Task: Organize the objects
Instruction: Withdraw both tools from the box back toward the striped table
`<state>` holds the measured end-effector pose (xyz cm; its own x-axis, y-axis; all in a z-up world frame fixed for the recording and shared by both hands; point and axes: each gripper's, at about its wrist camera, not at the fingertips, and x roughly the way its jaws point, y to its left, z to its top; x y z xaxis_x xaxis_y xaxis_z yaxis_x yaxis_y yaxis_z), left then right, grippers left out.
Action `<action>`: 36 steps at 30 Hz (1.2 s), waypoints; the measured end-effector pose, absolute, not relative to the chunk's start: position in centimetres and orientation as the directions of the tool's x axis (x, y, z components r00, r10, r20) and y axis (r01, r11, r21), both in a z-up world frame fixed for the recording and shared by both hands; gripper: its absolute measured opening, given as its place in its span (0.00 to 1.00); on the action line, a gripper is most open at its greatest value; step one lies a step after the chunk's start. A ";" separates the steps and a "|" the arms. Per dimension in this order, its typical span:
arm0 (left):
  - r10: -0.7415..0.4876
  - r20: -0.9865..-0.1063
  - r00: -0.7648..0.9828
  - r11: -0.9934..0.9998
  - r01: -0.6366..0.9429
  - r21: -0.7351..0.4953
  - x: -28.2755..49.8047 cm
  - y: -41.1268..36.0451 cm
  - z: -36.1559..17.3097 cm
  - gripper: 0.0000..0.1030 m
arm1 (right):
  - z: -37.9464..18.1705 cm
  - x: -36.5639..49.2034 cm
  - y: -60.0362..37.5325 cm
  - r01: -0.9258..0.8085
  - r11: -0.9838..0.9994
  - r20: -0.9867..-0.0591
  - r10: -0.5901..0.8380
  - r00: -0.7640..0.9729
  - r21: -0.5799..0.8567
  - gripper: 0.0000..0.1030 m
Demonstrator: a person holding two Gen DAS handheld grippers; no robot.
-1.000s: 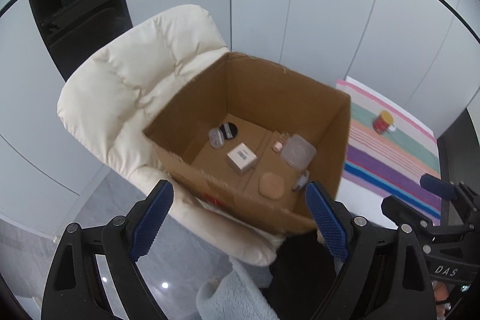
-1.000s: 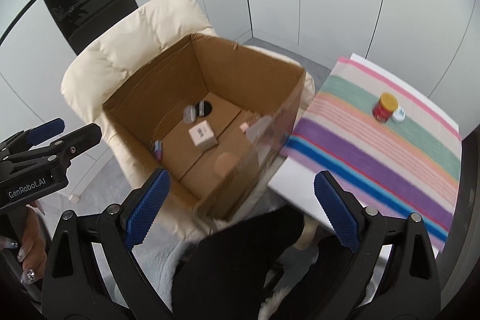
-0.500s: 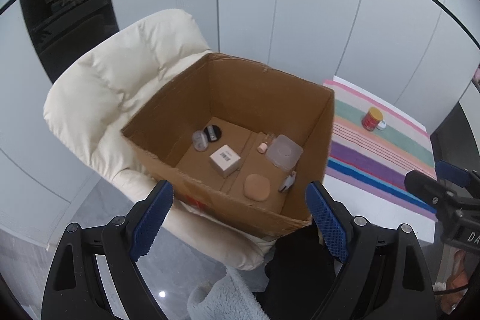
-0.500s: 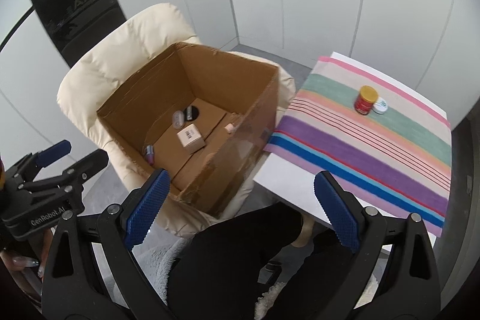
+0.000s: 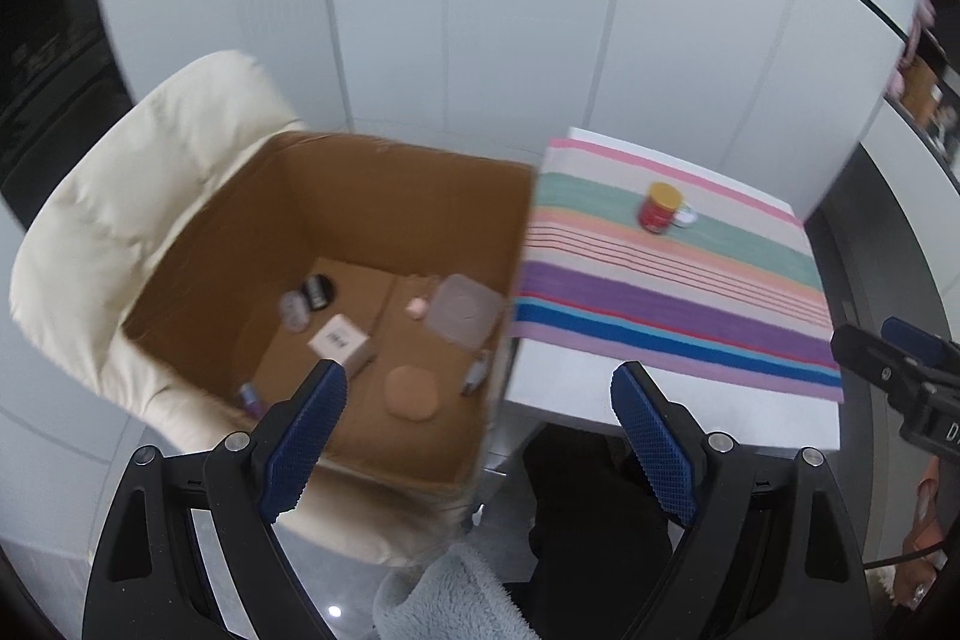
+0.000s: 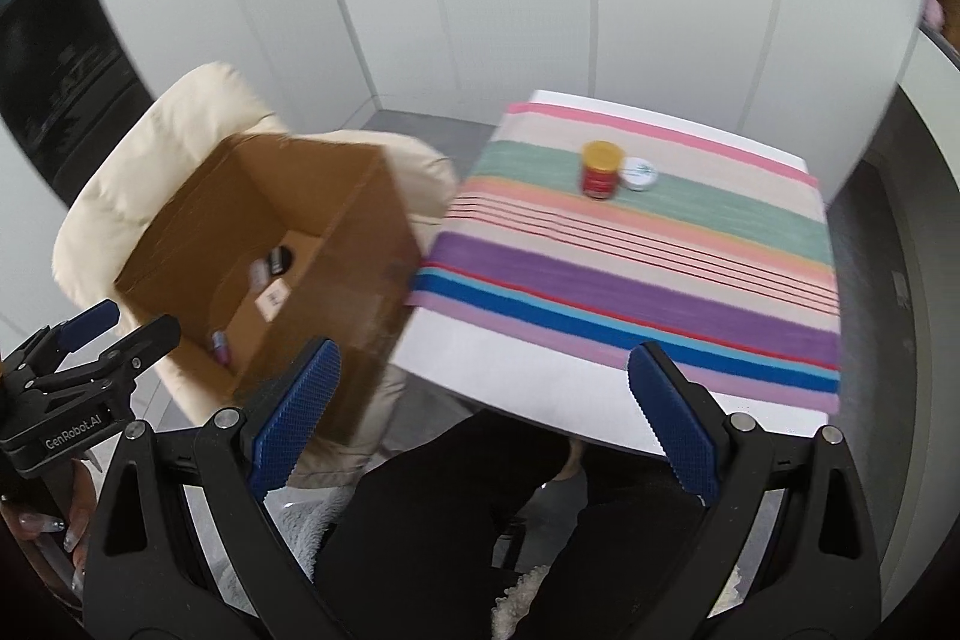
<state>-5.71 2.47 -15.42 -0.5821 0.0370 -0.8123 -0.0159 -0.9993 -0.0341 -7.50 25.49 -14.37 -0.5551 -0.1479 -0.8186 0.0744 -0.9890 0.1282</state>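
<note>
The biggest thing near me is the cream padded armchair, and the open brown cardboard box sits on its soft seat, close against the edge of the white bench with the striped cloth; I judge that if I lean a tool on the box wall the cushion could give and the box could tip toward the bench or slide off. The box holds small things: a clear square plastic lid, a tan round pad, a small white cardboard carton and a few little containers too blurred to name. On the bench, well apart from the box, stand the red jar with a yellow lid and, just beside it, perhaps touching, a small white round tin. My left tool is spread wide with nothing between its blue pads, and my right tool is equally wide and empty, aimed more at the bench. The jar is tall and narrow, so I expect a pad clipping its lid on approach would knock it over and roll it along the cloth. The tin is low and flat; closing on the jar carelessly could shove it away or pinch both together. The views are smeared, so my aim may be off.
</note>
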 end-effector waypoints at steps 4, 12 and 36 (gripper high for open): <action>0.068 -0.814 -0.577 -0.997 -0.076 -0.029 -6.5 5.4 -15.5 0.88 | -14.6 -7.1 29.0 0.002 -0.991 -0.821 -0.110 -0.561 0.131 0.95; 0.128 -0.821 -0.556 -0.983 -0.179 -0.032 -7.8 11.0 -15.6 0.88 | -14.9 -5.7 35.3 -0.124 -0.983 -0.824 -0.042 -0.565 0.135 0.95; 0.122 -0.834 -0.538 -0.968 -0.251 0.021 -16.2 18.5 -16.9 0.88 | -18.7 -7.9 44.3 -0.272 -0.952 -0.850 0.026 -0.527 0.140 0.95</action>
